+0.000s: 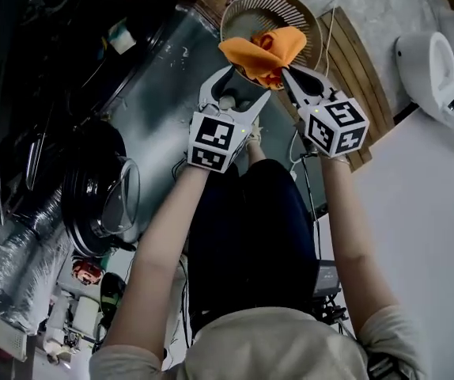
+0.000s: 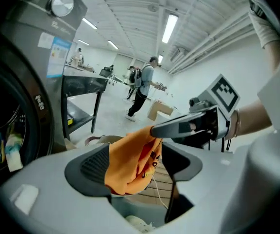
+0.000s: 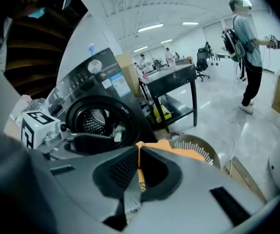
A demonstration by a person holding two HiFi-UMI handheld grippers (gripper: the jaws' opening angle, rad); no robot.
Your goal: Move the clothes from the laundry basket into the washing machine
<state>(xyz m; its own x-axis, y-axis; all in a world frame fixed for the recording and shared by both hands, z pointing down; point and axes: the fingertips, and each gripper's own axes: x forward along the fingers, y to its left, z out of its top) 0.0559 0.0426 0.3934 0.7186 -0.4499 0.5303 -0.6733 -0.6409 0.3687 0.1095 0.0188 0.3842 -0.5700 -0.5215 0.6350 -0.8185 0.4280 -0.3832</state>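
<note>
Right hand-held gripper [image 1: 287, 73] pinches the orange garment [image 1: 262, 50] above the laundry basket [image 1: 247, 10] at twelve o'clock; left hand-held gripper [image 1: 244, 85] hangs spread. Next, likely a carry to the washing machine [image 1: 100, 192] at nine o'clock.

This is a big, bright work room, like a lab, not a home. Long lights [image 2: 169, 27] run along a high white ceiling [image 2: 130, 9]. Black desks [image 3: 171, 79] and an office chair [image 3: 202, 61] stand on a shiny floor [image 3: 218, 106]. A person [image 3: 247, 48] stands there. A washing machine [image 3: 106, 82] and a toilet [image 1: 440, 62] sit out in the open.
</note>
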